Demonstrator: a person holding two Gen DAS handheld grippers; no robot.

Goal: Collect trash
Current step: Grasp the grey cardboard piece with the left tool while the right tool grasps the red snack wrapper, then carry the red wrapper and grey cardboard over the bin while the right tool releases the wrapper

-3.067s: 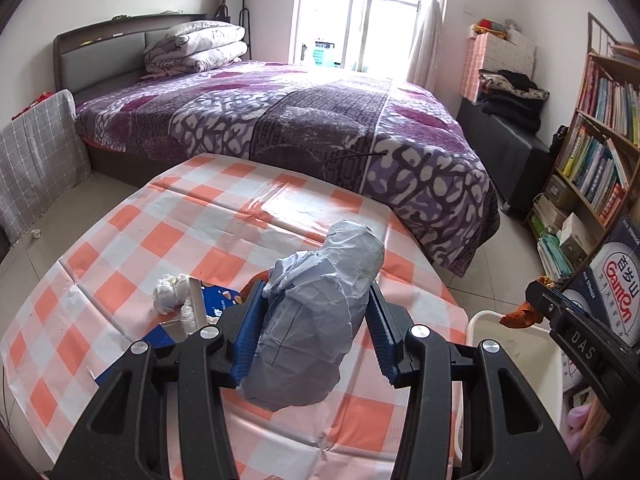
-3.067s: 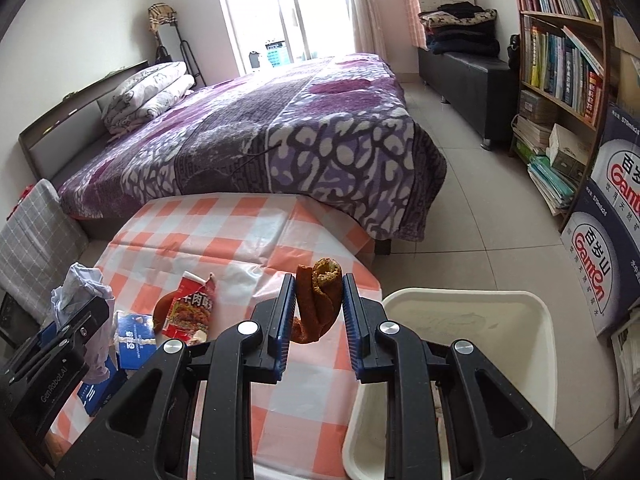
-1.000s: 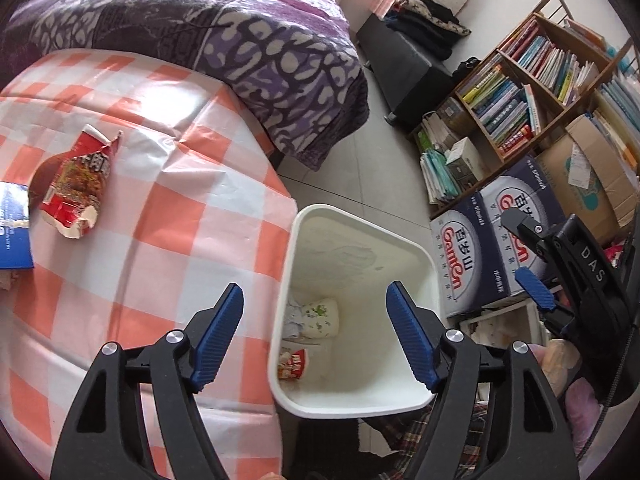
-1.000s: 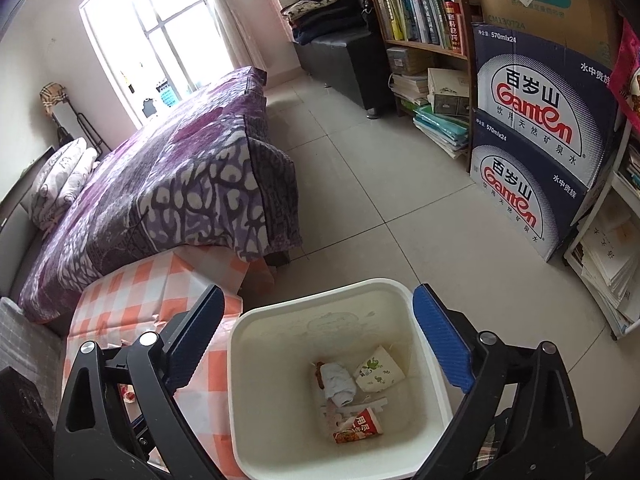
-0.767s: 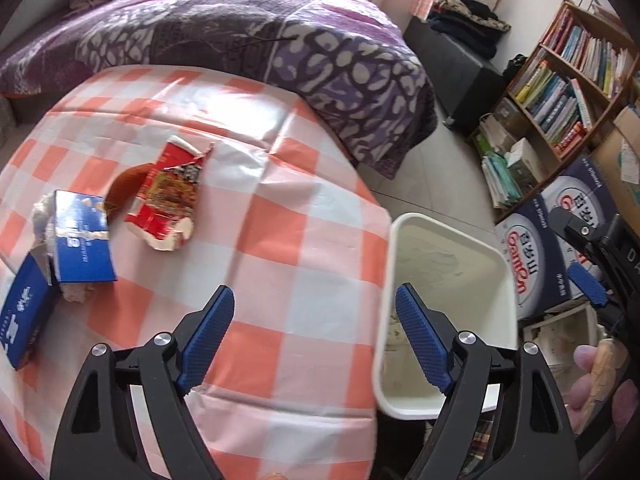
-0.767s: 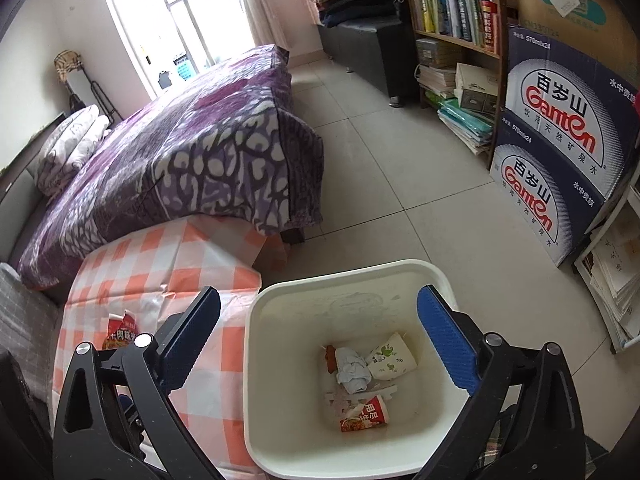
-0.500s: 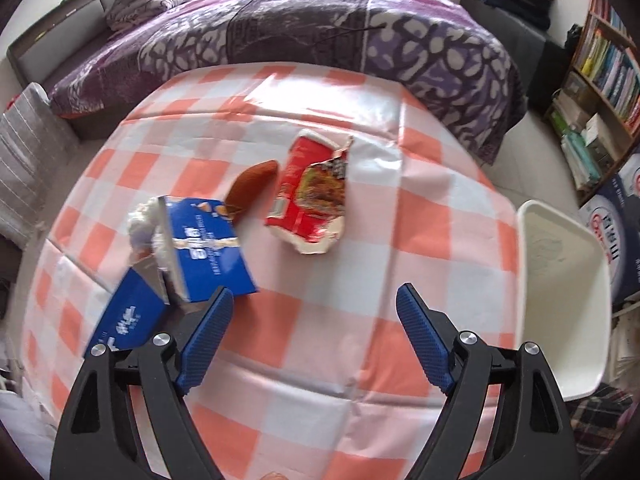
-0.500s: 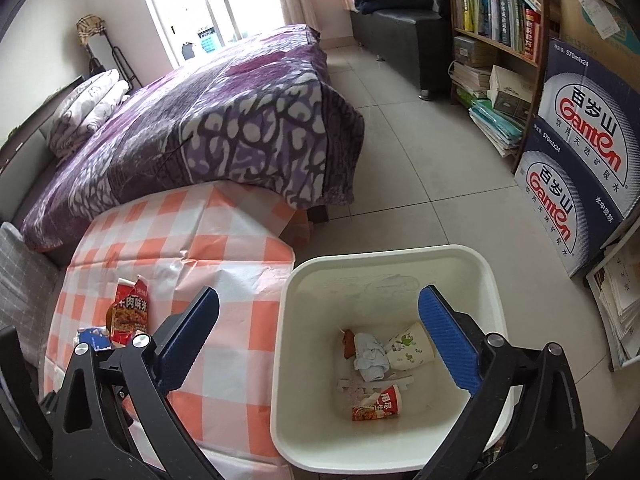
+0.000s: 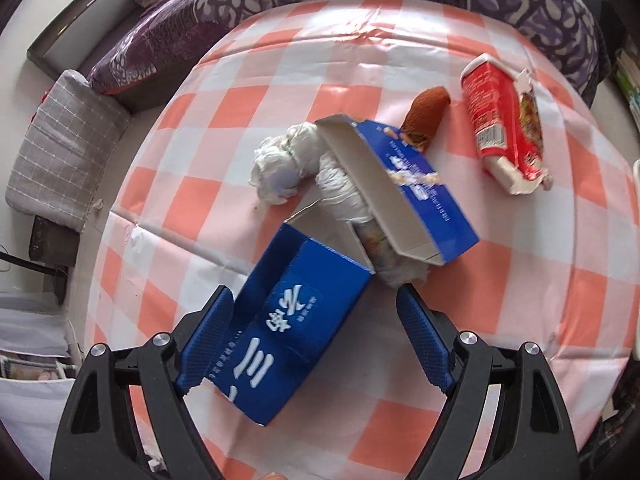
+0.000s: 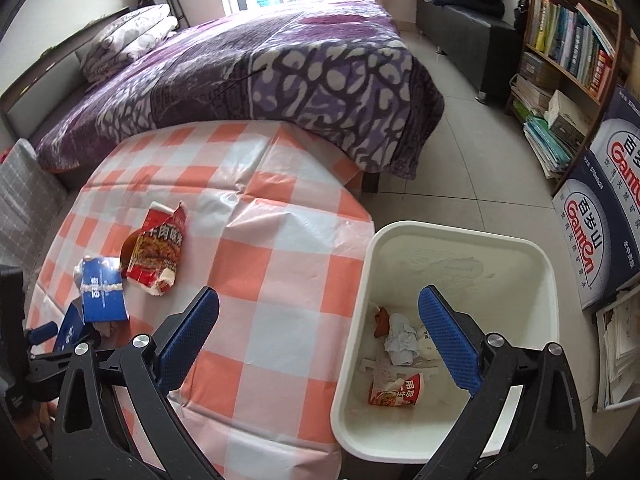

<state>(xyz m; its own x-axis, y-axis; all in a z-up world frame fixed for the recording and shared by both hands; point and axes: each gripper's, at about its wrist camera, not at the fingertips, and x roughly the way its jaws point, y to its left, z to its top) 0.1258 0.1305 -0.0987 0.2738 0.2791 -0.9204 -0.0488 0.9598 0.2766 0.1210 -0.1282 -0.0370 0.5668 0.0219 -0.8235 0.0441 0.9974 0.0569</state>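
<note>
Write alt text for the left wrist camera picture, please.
An open left claw hangs over a torn blue carton on a table with an orange-checked cloth. Beyond lie a second blue carton, crumpled white tissue and a red snack wrapper.

Bright window daylight, fisheye-warped edges, slight blur

The right gripper (image 10: 318,334) hangs with its jaws wide apart and nothing between them, straddling the edge of the checked table (image 10: 276,264) and the white bin (image 10: 516,248) beside it. In the bin lie a red wrapper (image 10: 396,392), a crumpled tissue (image 10: 400,340) and other scraps. On the table a red packet (image 10: 158,250) touches a blue box (image 10: 100,296).
</note>
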